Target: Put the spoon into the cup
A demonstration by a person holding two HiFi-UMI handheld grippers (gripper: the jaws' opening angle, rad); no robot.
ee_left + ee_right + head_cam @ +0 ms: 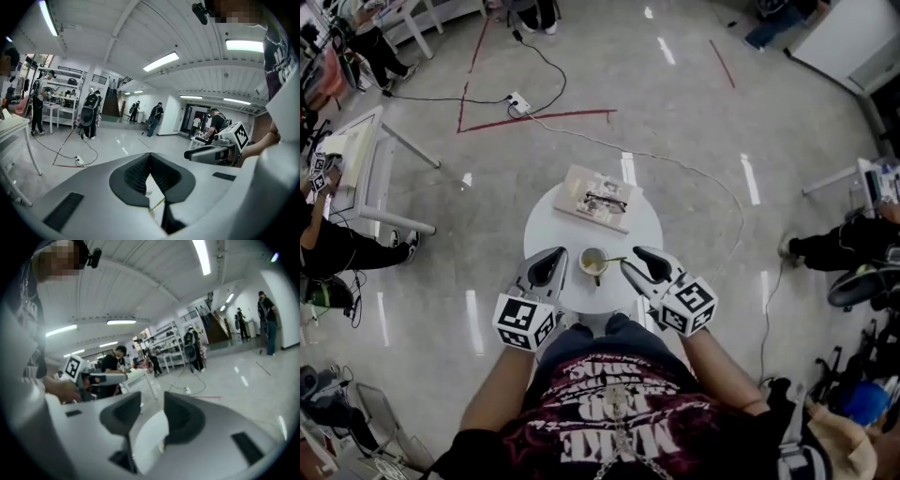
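A small cup (593,261) stands on the round white table (548,211), near its front edge. The spoon (615,260) rests in the cup, its handle sticking out to the right. My left gripper (556,256) hovers just left of the cup; in the left gripper view (150,155) its pads meet at the tips with nothing between them. My right gripper (633,259) hovers just right of the cup, close to the spoon's handle. In the right gripper view (152,397) a gap shows between the pads and it is empty. Both grippers point slightly down over the table.
A flat book-like thing (598,198) with dark glasses on it lies at the table's far side. A cable and a power strip (517,101) run across the floor behind. Seated people and a white desk (356,159) line the left and right edges.
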